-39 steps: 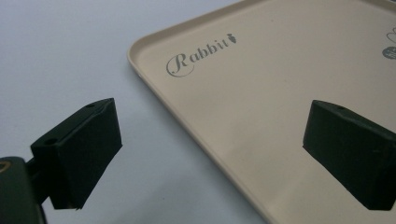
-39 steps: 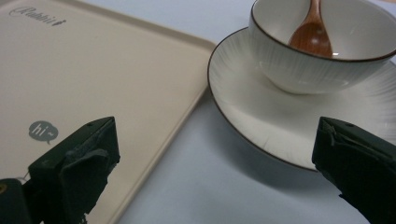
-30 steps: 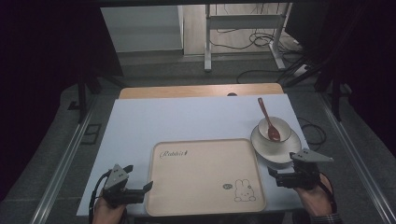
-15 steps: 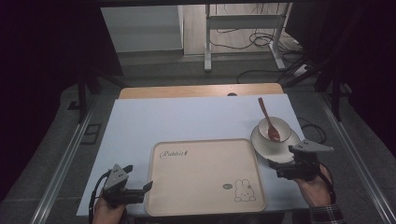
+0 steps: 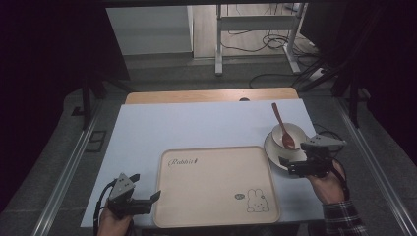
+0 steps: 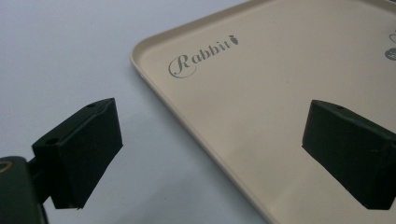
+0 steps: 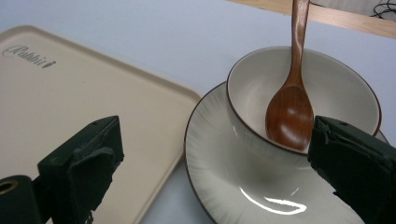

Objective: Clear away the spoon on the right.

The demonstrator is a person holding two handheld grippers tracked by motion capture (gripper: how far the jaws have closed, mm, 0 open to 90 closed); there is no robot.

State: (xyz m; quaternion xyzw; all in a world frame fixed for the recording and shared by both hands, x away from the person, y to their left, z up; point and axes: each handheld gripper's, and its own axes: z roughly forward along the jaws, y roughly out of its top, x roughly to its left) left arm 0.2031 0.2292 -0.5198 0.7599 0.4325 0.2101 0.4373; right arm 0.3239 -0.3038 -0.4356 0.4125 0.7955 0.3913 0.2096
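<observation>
Right gripper view has spread jaws over the plate; gripping its rim could tip the bowl and spoon, while the left gripper, also spread, straddles the tray edge.

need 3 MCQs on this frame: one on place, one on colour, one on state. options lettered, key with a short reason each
1. Where is the spoon?
A. on the tray
B. in the bowl
C. on the bare table

2. What colour is the tray?
A. beige
B. blue
C. black

3. How is the right gripper?
A. shut on the spoon
B. shut on the plate rim
C. open, holding nothing

Key:
1 B: its head lies in the bowl, which sits on the plate, and its handle leans over the far rim.
2 A: the tray is beige with a rabbit print, on a pale blue table.
3 C: the right gripper view shows its jaws wide apart by the plate, nothing between them. The left gripper is open too, at the tray's left edge.
</observation>
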